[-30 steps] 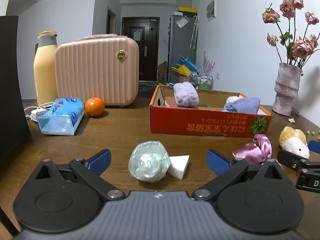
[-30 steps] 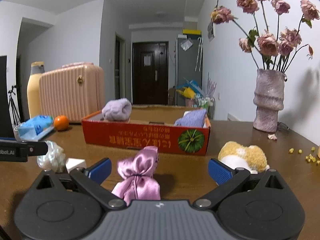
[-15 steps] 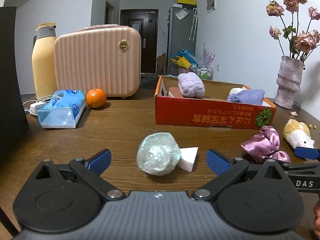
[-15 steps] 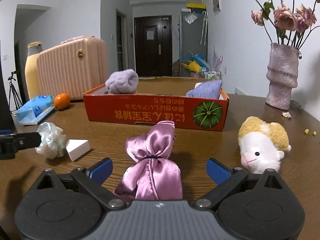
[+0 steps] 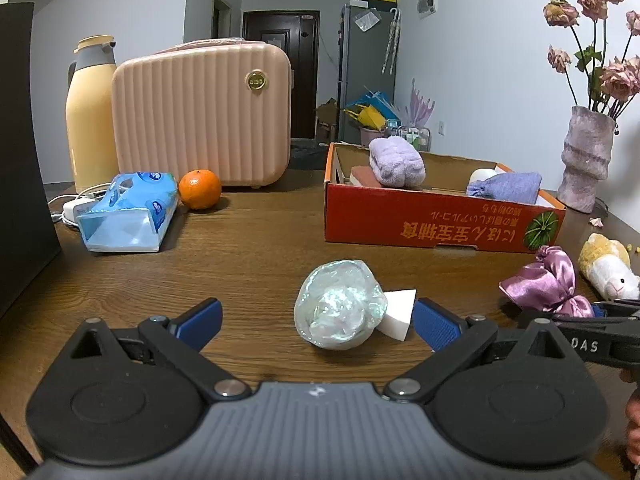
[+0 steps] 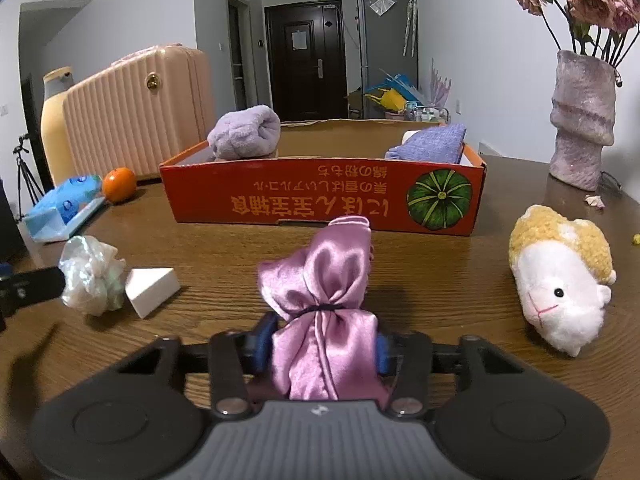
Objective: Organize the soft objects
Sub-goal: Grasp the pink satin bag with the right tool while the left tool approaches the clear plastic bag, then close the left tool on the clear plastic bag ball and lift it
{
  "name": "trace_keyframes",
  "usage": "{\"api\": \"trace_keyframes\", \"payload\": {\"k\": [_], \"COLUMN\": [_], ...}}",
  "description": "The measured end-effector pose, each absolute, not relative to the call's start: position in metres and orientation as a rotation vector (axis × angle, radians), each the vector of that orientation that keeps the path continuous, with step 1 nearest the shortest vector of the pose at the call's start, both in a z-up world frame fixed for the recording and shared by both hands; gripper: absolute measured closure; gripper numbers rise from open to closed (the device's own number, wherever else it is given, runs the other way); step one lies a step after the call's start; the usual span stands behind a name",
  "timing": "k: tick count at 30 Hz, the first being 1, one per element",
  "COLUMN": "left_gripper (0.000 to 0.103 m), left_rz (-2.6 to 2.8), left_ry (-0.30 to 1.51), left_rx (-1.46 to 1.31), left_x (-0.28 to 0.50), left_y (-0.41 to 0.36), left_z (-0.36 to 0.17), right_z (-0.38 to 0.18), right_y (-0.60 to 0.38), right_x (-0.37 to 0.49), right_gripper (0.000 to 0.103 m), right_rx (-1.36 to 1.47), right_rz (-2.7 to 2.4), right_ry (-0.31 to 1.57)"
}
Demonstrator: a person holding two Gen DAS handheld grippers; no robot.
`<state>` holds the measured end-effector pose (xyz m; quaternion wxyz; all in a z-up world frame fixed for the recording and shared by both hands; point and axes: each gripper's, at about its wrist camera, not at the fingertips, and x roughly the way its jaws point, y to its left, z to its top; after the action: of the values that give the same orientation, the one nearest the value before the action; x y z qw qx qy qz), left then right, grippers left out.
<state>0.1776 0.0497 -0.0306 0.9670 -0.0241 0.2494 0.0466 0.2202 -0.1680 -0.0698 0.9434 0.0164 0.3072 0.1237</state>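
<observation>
On the brown worktop [image 6: 440, 280] we see the right claw [image 6: 322, 350] closing around the near end of a pink satin pouch [image 6: 324, 292]; its blue pads already touch the fabric on both sides, below the dark tie that cinches the pouch. The pouch lies flat on the wood, its far end pointing toward the red box [image 6: 320, 200].

In that box sit two soft things: a rolled lilac towel [image 6: 246, 132] at the left end and a folded purple cloth [image 6: 434, 144] at the right. To the right of the pouch, apart from it, a plush toy [image 6: 560, 276] lies on its side.

Our left claw [image 5: 316, 322] stands open, low over the wood, with nothing pressed between its pads. A pearly crumpled bag [image 5: 340, 310] rests between its fingers, nearer the right one, and a white wedge [image 5: 396, 312] touches the bag on its right.

Further left stand a tissue pack [image 5: 128, 216], an orange [image 5: 199, 189], a pink case [image 5: 200, 112] and a yellow flask [image 5: 90, 112]. A vase [image 6: 582, 120] of dried roses stands at the far right.
</observation>
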Motion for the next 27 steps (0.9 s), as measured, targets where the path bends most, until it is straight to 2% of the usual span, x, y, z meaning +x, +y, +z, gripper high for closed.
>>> {"api": "trace_keyframes", "payload": {"k": [5,15,27], "left_gripper": [0.0,0.0,0.0], "left_rz": [0.09,0.068,0.035], "left_ry": [0.529,0.553,0.567], "left_rx": [-0.053,-0.061,-0.065], "left_x": [0.184,0.201,0.229], "left_y": [0.054,0.063,0.066], "left_z": [-0.035,-0.042,-0.048], "right_z": [-0.067,-0.053,-0.054], "right_y": [-0.177,-0.189,-0.194], "right_x": [0.215,0.202,0.203], "right_gripper": [0.068,0.068,0.068], "right_rx": [0.091,0.125,0.128], "right_rz": [0.262,0.22,0.183], "right_ry": [0.602,0.479,0.465]}}
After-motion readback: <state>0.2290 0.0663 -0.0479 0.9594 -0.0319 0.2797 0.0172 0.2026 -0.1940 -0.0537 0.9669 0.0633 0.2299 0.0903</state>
